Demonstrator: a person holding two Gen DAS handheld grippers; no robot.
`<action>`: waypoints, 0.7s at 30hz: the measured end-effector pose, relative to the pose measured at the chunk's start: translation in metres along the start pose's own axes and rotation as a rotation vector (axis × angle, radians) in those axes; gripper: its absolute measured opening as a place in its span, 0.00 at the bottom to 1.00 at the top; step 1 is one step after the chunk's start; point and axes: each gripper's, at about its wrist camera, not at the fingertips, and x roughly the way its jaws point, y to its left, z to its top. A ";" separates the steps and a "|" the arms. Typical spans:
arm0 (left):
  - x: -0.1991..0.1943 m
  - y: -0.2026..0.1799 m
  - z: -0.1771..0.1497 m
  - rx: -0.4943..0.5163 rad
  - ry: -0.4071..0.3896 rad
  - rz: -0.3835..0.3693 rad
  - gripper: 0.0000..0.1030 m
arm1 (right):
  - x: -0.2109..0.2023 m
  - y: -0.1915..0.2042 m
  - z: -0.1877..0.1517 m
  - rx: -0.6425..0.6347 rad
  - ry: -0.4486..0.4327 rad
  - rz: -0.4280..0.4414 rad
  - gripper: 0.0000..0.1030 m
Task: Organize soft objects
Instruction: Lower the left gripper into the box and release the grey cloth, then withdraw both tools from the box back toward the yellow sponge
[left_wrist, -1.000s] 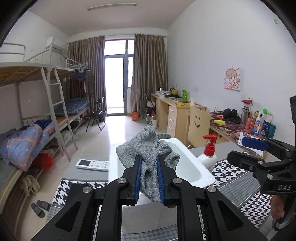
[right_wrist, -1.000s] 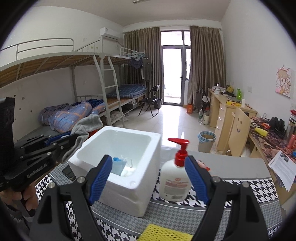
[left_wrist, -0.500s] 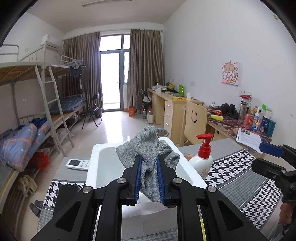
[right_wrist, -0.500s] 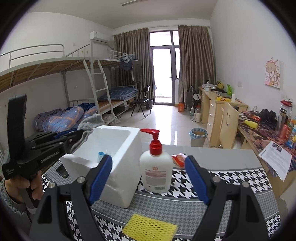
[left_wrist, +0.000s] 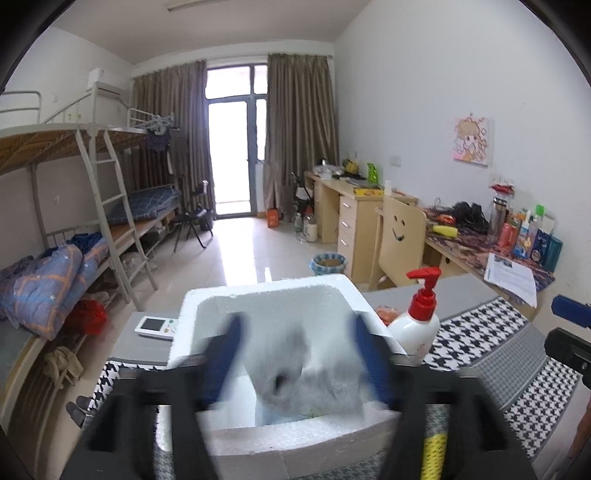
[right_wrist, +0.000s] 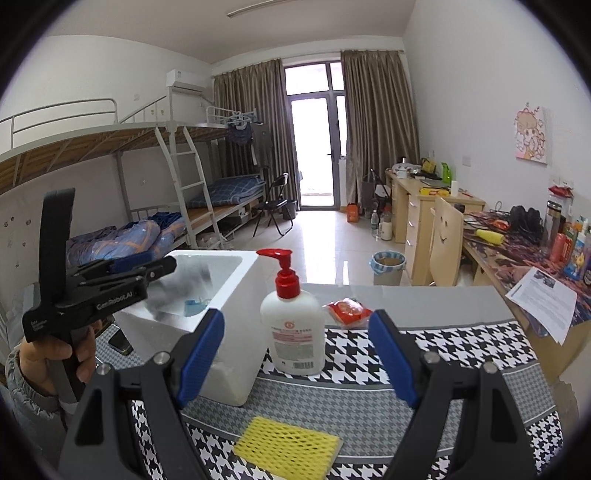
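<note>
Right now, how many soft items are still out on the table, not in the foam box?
1 that shows: the yellow mesh sponge on the checked cloth, in front of the pump bottle. The grey cloth is dropping into the foam box. Others may be hidden.

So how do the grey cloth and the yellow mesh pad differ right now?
The grey cloth is a blurred, crumpled heap inside the white foam box, between the left gripper's opening jaws, no longer pinched. The yellow mesh pad lies flat outside the box on the houndstooth tablecloth, in front of the open right gripper, untouched. The cloth is plain grey; the pad is bright yellow netting. Both look soft.
</note>
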 end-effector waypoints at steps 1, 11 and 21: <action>-0.002 0.000 0.000 -0.002 -0.012 0.010 0.87 | -0.001 -0.001 0.000 0.001 -0.002 -0.002 0.81; -0.027 -0.010 0.002 -0.001 -0.058 -0.014 0.99 | -0.018 -0.003 -0.004 0.009 -0.019 -0.011 0.81; -0.066 -0.026 -0.002 0.025 -0.107 -0.011 0.99 | -0.048 -0.003 -0.007 0.016 -0.054 -0.009 0.82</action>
